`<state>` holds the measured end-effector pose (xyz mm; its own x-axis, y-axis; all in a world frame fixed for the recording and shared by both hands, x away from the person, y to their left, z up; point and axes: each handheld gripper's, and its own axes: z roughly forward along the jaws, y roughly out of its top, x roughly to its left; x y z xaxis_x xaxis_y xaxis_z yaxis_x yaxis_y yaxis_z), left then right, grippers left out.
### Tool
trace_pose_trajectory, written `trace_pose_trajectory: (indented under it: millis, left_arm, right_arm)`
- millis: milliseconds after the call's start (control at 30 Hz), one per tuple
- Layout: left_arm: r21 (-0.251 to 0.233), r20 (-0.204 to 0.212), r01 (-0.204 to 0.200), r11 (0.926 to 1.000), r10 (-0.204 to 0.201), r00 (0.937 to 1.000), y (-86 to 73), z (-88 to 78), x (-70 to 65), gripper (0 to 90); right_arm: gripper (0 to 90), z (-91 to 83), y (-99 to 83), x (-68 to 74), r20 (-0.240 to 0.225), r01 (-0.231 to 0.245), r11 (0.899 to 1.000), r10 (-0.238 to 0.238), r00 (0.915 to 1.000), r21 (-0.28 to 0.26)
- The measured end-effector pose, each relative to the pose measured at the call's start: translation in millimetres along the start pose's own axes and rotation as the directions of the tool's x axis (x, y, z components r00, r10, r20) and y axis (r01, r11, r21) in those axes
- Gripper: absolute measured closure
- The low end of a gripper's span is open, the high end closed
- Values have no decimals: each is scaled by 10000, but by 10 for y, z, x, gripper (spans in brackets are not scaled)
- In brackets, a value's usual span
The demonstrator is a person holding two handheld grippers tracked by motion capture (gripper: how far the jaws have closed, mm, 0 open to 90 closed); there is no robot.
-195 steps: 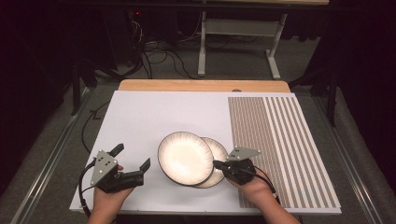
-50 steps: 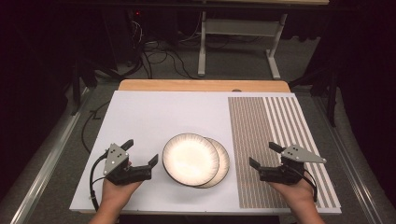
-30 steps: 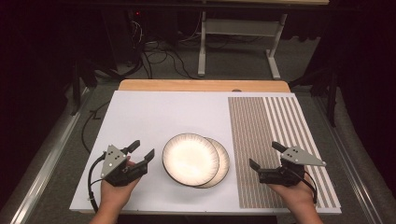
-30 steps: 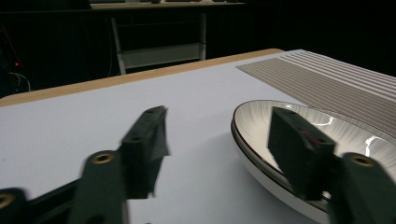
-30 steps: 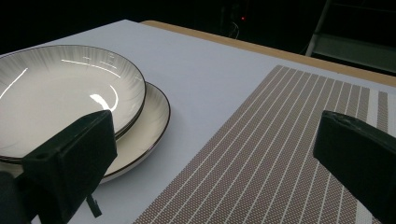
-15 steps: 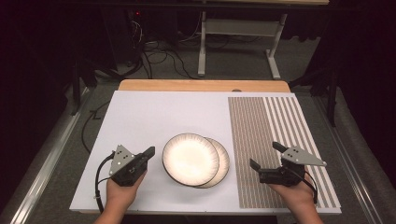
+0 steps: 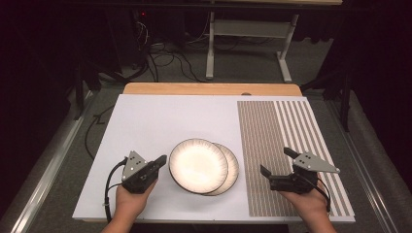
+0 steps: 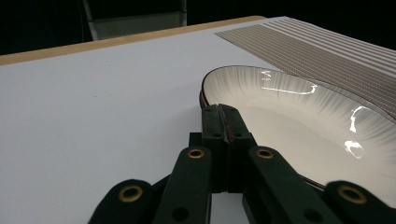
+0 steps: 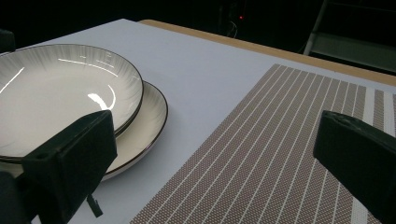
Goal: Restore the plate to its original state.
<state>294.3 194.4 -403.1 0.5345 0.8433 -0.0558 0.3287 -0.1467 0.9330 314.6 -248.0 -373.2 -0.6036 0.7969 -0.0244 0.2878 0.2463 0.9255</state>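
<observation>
High view shows two plates near the front middle of the white surface (image 7: 145, 121): the upper plate (image 7: 198, 165) lies overlapping the lower plate (image 7: 229, 170), which peeks out on its right side. The left tool (image 7: 158, 162) sits just beside the upper plate's left rim with its jaws pressed together and nothing between them; in the left gripper view the closed tips (image 8: 223, 122) reach right up to that rim, though I cannot tell whether they touch it. The right tool (image 7: 277, 162) rests well apart from the plates, over the striped placemat (image 7: 282, 145), its jaws spread wide and empty. Judging from this, the step in hand is the left tool's approach to the upper plate, likely to nudge or lift it off its neighbour. A grasp would call for parting the jaws first and sliding one under the rim; a push would need only steady contact so the plate does not skate.
</observation>
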Motion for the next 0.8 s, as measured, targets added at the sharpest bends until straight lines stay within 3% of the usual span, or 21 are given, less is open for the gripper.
trace_pose_trajectory:
  millis: [800]
  left_arm:
    - [119,211,7,9999,-9,9998,2,51,-40,900]
  right_arm:
    - [4,-6,-2,-12,93,-134,9999,133,9999,27]
